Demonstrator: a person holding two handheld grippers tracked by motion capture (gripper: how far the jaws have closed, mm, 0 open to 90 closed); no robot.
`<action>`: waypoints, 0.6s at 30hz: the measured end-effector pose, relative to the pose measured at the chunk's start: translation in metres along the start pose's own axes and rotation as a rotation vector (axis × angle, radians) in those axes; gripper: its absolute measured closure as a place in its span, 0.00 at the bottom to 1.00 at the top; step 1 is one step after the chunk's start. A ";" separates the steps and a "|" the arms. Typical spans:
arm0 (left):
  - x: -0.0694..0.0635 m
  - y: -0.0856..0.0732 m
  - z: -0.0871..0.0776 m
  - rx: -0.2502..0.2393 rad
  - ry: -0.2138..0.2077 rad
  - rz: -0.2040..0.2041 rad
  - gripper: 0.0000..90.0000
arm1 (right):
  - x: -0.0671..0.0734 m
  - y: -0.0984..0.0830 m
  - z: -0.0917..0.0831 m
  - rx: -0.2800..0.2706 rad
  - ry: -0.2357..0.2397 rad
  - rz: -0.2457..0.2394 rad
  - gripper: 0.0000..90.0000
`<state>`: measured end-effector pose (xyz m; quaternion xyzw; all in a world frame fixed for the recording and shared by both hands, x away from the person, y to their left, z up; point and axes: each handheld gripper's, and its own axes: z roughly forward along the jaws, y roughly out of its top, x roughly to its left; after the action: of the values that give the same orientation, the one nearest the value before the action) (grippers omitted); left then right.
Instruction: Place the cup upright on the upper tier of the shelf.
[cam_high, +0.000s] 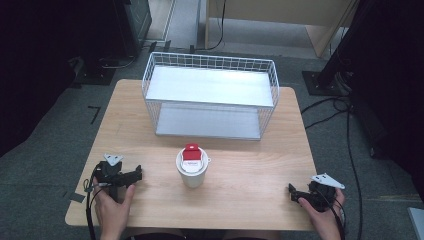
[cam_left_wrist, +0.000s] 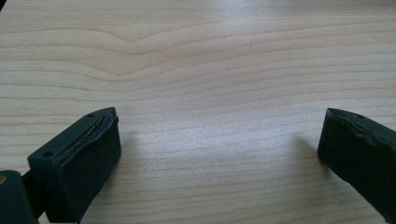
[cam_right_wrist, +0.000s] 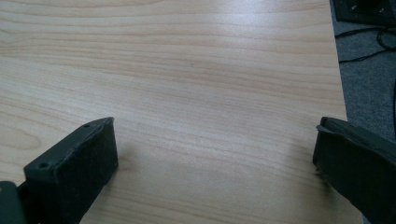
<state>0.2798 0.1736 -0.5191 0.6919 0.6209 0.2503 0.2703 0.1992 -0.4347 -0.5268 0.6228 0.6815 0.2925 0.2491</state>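
- Cup (cam_high: 192, 172), white, stands upright on the wooden table (cam_high: 250, 170), near the middle of its near half; neither tool touches it.
- A red-and-white packet (cam_high: 191, 155) sits in the mouth of the cup, its red top sticking up above the rim.
- Just behind the cup, toward the far edge, stands a white wire basket (cam_high: 210, 95) with an upper shelf and a lower shelf, both bare; its open front faces the cup.
- The left gripper (cam_high: 136, 174) rests low over the table at the near left, well apart from the cup and pointing toward it, held by the person's left hand (cam_high: 114, 207).
- In the left gripper view its jaws stand wide apart with bare wood grain between them.
- The right gripper (cam_high: 293, 192) lies near the near right corner of the table, in the person's right hand (cam_high: 325, 212), also well apart from the cup.
- In the right gripper view its jaws are likewise spread wide over bare wood, with the table edge and grey floor (cam_right_wrist: 369, 70) at the right.
- Cables (cam_high: 345, 130) trail across the floor to the right of the table.
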 end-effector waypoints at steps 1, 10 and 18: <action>0.000 0.000 0.000 0.000 0.000 0.000 0.00 | 0.000 0.000 0.000 -0.001 -0.001 0.001 0.00; 0.000 0.000 0.000 0.000 0.000 0.000 0.00 | 0.011 0.001 -0.005 -0.012 -0.010 -0.028 0.00; 0.000 0.000 0.000 0.000 0.000 0.000 0.00 | 0.031 0.010 -0.011 -0.023 0.019 -0.071 0.00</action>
<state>0.2799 0.1736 -0.5191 0.6917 0.6210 0.2504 0.2706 0.1952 -0.4041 -0.5106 0.5927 0.7020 0.2973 0.2600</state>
